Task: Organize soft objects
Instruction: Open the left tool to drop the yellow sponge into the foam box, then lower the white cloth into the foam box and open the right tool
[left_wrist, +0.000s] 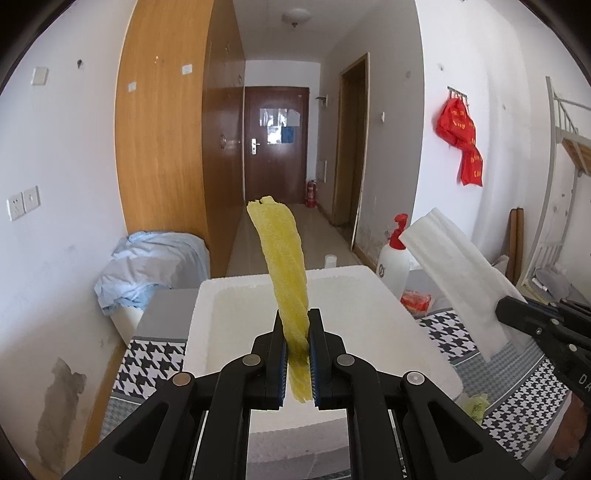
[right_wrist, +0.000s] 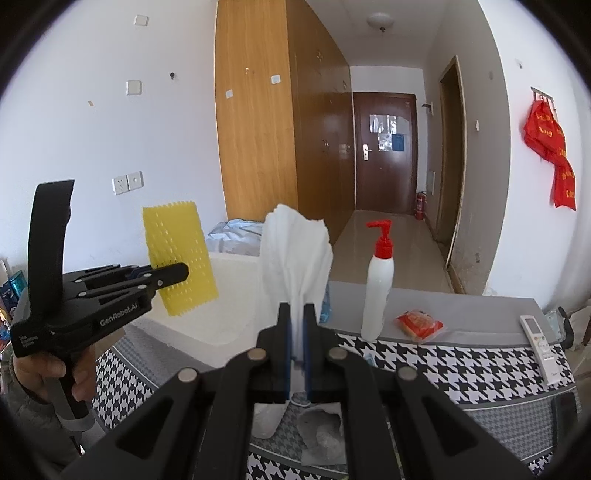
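My left gripper (left_wrist: 298, 321) is shut on a yellow knobbly mat (left_wrist: 286, 266), which stands up edge-on above the white foam box (left_wrist: 406, 332). In the right wrist view that mat (right_wrist: 179, 254) shows its flat face, clamped in the left gripper (right_wrist: 183, 271) held by a hand over the box (right_wrist: 229, 295). My right gripper (right_wrist: 297, 314) is shut on a white cloth (right_wrist: 295, 247) that rises bunched from the jaws. From the left wrist view the cloth (left_wrist: 454, 273) is a long white strip at the right, held by the right gripper (left_wrist: 504, 314).
A white pump bottle with a red top (right_wrist: 378, 284), a red snack packet (right_wrist: 419, 325) and a white remote (right_wrist: 541, 347) lie on the houndstooth cloth (right_wrist: 461, 369). Crumpled grey and white items (right_wrist: 321, 428) sit below my right gripper. A blue bundle (left_wrist: 147, 266) lies beyond the box.
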